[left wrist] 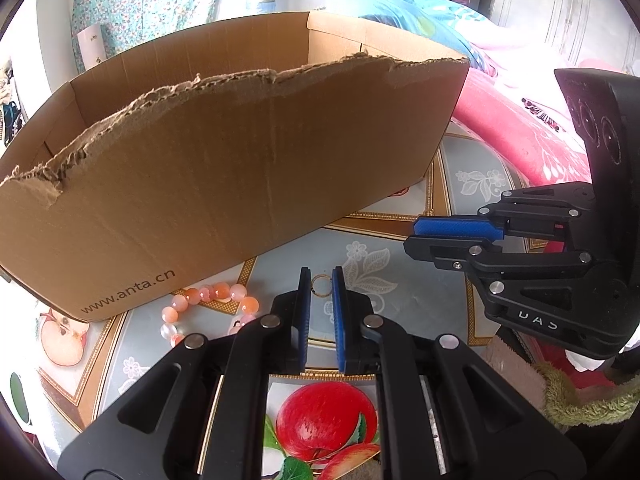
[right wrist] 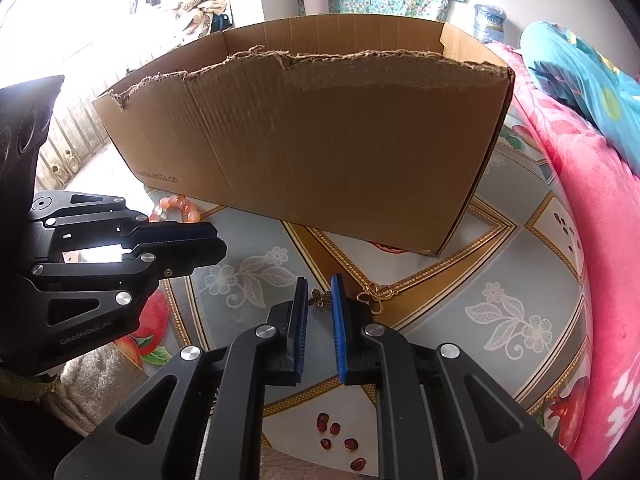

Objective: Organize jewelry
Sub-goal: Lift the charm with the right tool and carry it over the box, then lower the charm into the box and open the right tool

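Your left gripper (left wrist: 321, 276) stood with its blue ribbed pads a narrow gap apart, a thin metal ring (left wrist: 320, 283) lying on the table between the tips, held by nothing. Your right gripper (right wrist: 319, 288) was parted about as much, framing a dark butterfly charm (right wrist: 319, 298), with a gold one (right wrist: 375, 295) just beside it. Glossy orange beads (left wrist: 208, 300) (round, strung) touched the torn corrugated cardboard box (left wrist: 240, 152) on the patterned tabletop (right wrist: 500, 280).

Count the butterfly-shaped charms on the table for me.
2. A dark butterfly charm lies just beyond the right gripper, between its open fingertips; a gold butterfly charm lies just right of it. More could be hidden in the cardboard box.
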